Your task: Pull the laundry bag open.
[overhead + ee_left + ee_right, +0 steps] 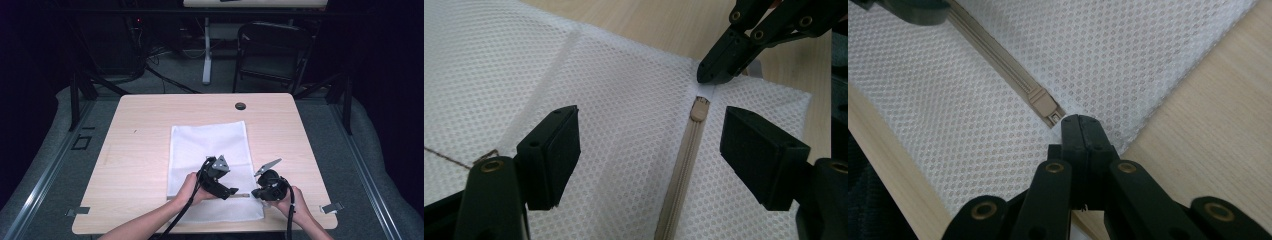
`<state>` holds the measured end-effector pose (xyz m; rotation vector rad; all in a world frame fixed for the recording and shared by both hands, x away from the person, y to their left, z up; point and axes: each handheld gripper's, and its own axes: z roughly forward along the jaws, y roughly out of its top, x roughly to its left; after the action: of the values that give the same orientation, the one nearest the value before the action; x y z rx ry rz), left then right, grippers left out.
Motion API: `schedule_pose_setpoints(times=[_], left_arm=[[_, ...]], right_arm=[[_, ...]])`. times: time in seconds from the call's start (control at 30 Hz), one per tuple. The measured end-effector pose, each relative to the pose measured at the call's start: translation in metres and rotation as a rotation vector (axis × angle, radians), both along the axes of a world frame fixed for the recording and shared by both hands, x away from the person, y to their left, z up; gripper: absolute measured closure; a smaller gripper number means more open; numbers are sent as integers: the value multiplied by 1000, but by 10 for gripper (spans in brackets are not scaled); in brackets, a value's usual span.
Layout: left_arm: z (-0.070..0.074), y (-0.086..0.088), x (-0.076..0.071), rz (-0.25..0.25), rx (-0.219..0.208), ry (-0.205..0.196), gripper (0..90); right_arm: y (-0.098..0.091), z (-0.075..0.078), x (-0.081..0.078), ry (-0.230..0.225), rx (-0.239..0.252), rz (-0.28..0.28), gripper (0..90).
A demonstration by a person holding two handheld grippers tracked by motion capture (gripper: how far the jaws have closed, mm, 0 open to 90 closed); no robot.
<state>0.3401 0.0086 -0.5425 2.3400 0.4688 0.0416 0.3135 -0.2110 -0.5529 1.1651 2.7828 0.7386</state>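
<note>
Two grippers work a limp, light mesh bag (624,100): right gripper (1079,125) clenched on its end tab, left gripper (649,145) released astride the zipper pull (699,109), lower centre.

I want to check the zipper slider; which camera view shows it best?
The right gripper view: the zipper slider is close and sharp. The left gripper view shows it smaller, end-on. In the high view it is too small to make out.

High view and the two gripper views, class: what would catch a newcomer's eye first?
A white mesh laundry bag lies flat in the middle of the wooden table, reaching to its near edge. Along its near end runs a beige zipper. The right gripper is shut on the fabric just beyond the zipper's slider, and the left gripper hangs open over the zipper.
</note>
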Motion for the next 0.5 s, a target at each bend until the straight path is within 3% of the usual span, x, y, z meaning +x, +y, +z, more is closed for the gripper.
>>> schedule_pose_setpoints(times=[0.2, 0.23, 0.27, 0.3, 0.37, 0.5], left_arm=[[-7, -9, -2, -43, 4, 4, 358], [-8, -11, -3, -48, 14, 0, 373], [-9, -12, -3, -67, 2, 7, 391], [-10, -14, -4, -66, 18, -4, 405], [-13, -17, -4, -91, 4, 6, 439], [-17, -24, -6, -111, 15, -2, 507]], right_arm=[[-1, -2, 2, 14, -2, 0, 900], [-1, -3, 1, 14, 18, -18, 900], [-1, -3, 1, 15, 17, -19, 900], [-2, -2, 3, 22, -2, -2, 900], [-2, -2, 2, 21, 0, 0, 900], [-2, -2, 2, 24, -2, -4, 900]])
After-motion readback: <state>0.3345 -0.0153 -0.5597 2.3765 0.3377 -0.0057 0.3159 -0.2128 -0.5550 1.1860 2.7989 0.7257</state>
